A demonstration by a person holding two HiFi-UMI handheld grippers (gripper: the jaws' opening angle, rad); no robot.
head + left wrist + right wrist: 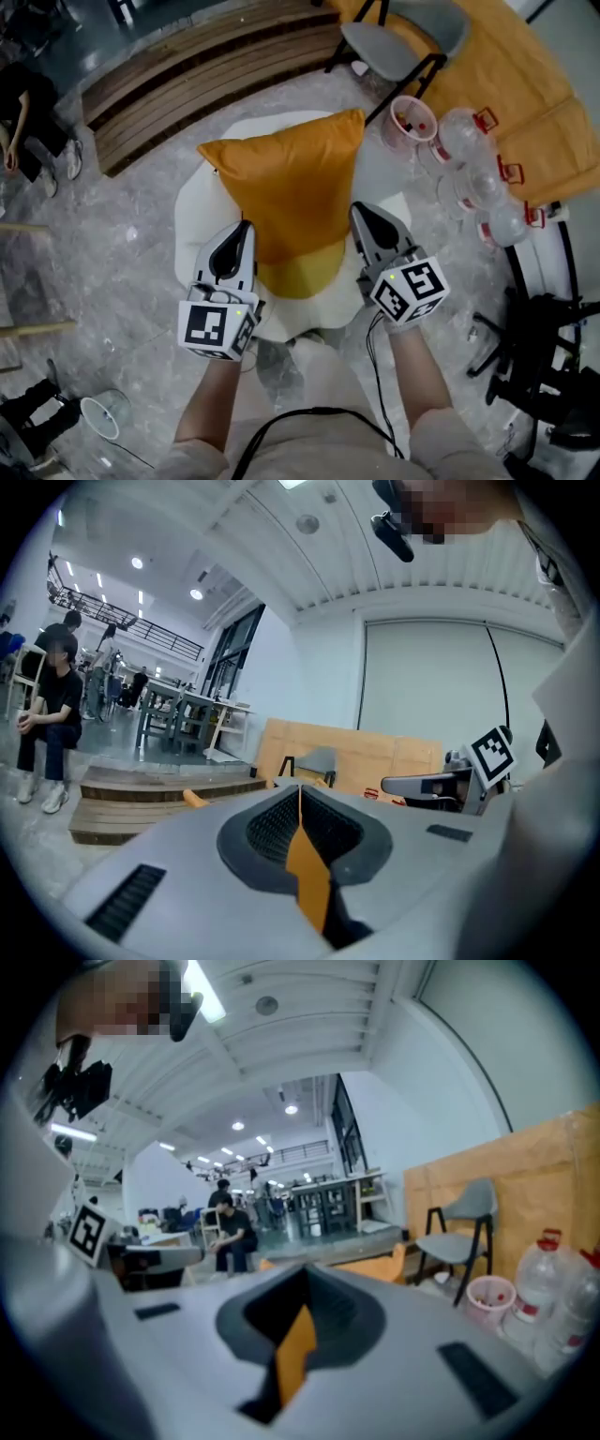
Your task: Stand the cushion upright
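Observation:
An orange cushion (291,183) rests on a white seat (197,211), raised at its near edge and leaning away from me. My left gripper (246,225) is shut on the cushion's near left edge; a strip of orange fabric (307,874) shows pinched between its jaws. My right gripper (358,212) is shut on the near right edge, with orange fabric (293,1352) caught between its jaws too. Both grippers point nearly level. The cushion's far corners (354,116) stick out past the seat.
A grey chair (403,37) and plywood boards (525,84) stand behind. A pink bin (410,122) and several clear water bottles (473,164) sit to the right. Wooden steps (187,66) lie behind left, where a seated person (28,122) is. Black tripod legs (544,366) stand at right.

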